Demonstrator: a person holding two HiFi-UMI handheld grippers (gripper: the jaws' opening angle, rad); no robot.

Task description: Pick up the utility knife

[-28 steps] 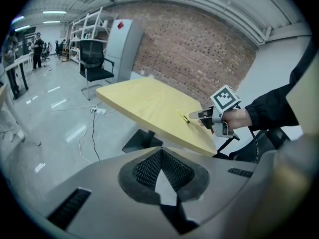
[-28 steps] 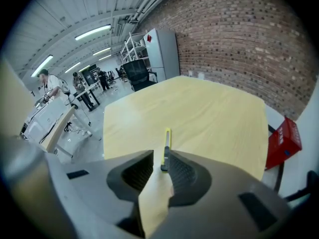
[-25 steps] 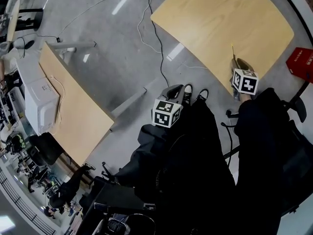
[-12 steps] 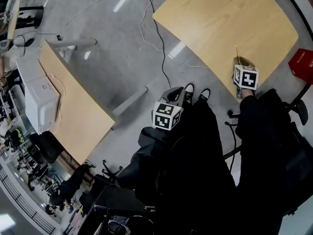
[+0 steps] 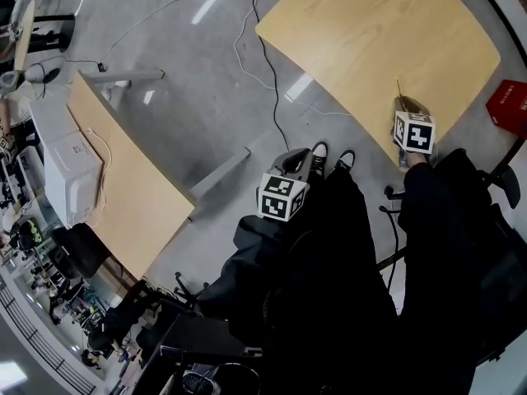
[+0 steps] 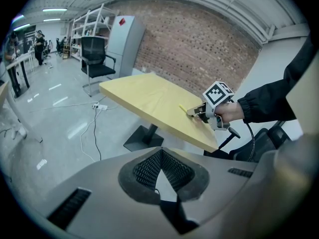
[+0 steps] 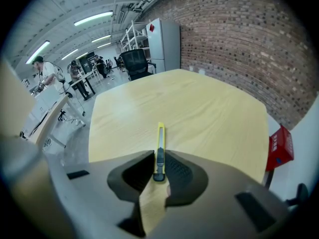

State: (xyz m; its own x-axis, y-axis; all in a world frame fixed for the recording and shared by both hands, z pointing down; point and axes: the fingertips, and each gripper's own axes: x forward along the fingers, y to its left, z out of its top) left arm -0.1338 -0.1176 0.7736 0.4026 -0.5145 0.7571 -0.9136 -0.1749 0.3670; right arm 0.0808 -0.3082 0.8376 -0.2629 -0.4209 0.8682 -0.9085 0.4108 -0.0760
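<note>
The grey floor (image 5: 189, 97) is the biggest thing here, with cables lying on it. A big round wooden table (image 5: 379, 31) stands on it. The person's dark clothes (image 5: 329, 303) fill the bottom of the head view. A red box (image 5: 506, 101) sits on the floor near the table.

The left gripper (image 5: 298, 156) hangs over the floor, away from the table. Its two jaws are pressed together and there is nothing between them.

The right gripper (image 5: 402, 105) is at the near edge of the table. Its jaws squeeze the utility knife (image 7: 160, 143) by its back end. The thin yellow knife sticks out forward over the wood. I cannot tell if the knife is touching the table or is just above it.
</note>
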